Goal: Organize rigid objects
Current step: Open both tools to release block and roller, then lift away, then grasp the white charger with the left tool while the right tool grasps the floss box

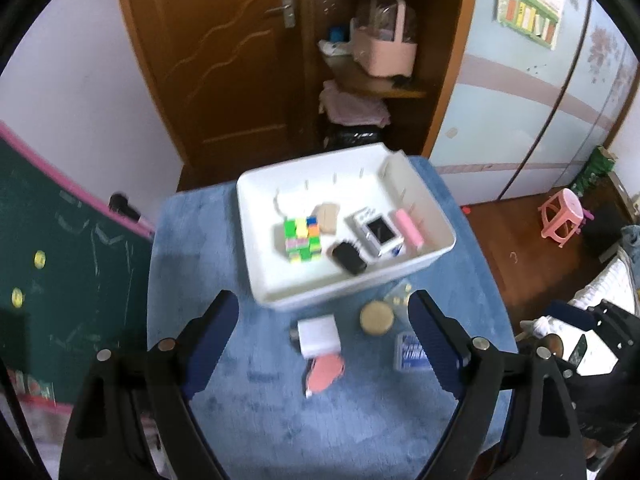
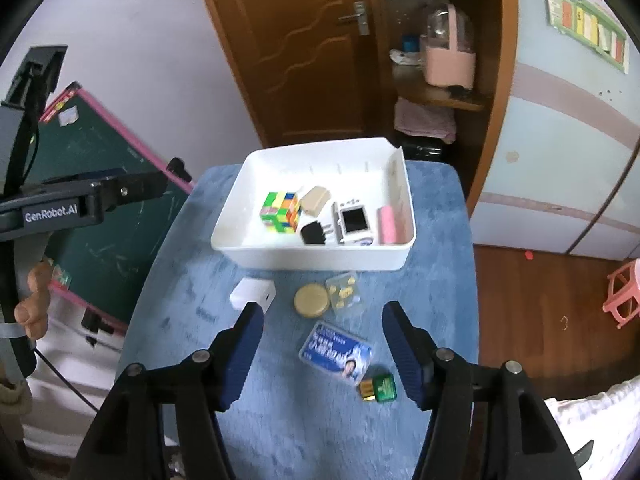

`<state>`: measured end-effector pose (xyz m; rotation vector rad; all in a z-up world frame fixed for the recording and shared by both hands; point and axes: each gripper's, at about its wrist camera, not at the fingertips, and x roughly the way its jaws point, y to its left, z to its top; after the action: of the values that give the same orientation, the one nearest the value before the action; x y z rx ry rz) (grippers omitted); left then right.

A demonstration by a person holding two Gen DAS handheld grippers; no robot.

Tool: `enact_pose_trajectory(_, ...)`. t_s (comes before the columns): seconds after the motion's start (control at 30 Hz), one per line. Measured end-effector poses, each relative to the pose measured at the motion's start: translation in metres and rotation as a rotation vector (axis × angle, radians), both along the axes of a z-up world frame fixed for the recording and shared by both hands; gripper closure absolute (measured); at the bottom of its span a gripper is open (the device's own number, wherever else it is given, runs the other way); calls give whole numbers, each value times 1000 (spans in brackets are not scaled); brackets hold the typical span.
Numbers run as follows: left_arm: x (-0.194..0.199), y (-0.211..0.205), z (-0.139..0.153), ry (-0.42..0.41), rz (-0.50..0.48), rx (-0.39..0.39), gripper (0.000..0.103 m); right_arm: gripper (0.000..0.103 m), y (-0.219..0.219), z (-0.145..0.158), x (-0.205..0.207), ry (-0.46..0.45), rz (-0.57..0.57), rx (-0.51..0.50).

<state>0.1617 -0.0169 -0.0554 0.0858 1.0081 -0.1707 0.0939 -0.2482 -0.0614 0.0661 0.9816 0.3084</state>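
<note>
While the left gripper [image 1: 324,320] hangs wide open and empty, the bin [image 1: 436,252] on the blue surface [image 1: 192,248] holds a cube [image 1: 302,238]. The right gripper [image 2: 322,326], equally spread, holds nothing; charger [image 2: 253,293], tin [image 2: 312,300], card [image 2: 336,353] remain outside.

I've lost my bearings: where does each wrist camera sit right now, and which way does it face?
Left wrist: behind the open left gripper, looking down across the blue cloth-covered table at the white plastic bin; its own fingers show.
Right wrist: behind the open right gripper, same direction; the left gripper's body and hand show at left.
Shared: bin, multicoloured puzzle cube, round gold tin, white charger block.
</note>
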Motion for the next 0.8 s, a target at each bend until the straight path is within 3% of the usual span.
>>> enact_pose_trajectory(0.37,-35,17,-61,146,105,18,14,39,-2,-48,-25,25,130,-71)
enact_pose_trajectory(0.8,9,17,-154,383,71,19,12,39,18,-130,9,130,255,-148)
